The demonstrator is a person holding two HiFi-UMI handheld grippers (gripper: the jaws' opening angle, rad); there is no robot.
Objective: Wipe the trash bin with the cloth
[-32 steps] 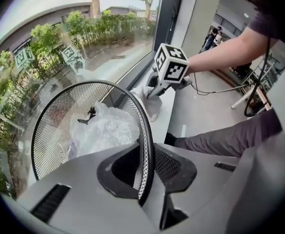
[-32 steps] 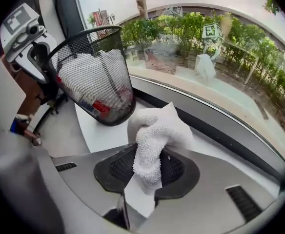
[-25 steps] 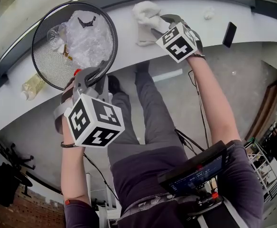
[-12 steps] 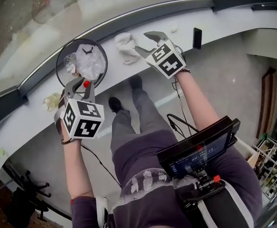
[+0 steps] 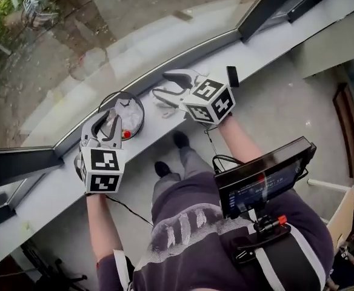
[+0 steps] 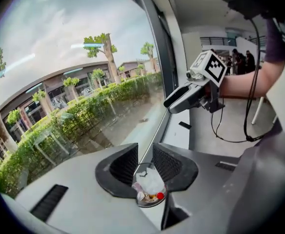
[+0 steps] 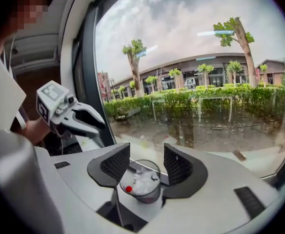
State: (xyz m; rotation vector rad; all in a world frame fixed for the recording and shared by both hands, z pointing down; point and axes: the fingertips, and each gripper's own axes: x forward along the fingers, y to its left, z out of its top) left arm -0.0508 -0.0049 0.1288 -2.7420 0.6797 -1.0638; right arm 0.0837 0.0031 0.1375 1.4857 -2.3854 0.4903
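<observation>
Trash bin (image 5: 142,116), a black mesh one, stands on the window ledge (image 5: 51,191) well below both tools, and neither touches it. The left tool (image 5: 107,117) is held above the bin's left side. Its jaws have just been opening a little and stand a narrow gap apart with nothing between the pads. In the left gripper view the bin shows only far beneath that gap. The right tool (image 5: 160,83) hangs to the bin's right, its jaws wide apart and empty, and the right gripper view again shows the bin far beyond the gap. A pale cloth (image 5: 163,107) lies crumpled on the ledge, partly hidden behind the right tool's jaws, near the bin but apart from it. Inside the bin are crumpled clear plastic (image 7: 143,179) and a small red round thing (image 7: 129,188). A dark phone (image 5: 232,76) lies flat on the ledge further right. Beyond the ledge is a large window (image 6: 84,82), with a hedge (image 7: 220,101), trees and a low building outside. A screen (image 5: 265,177) hangs at the person's chest.
</observation>
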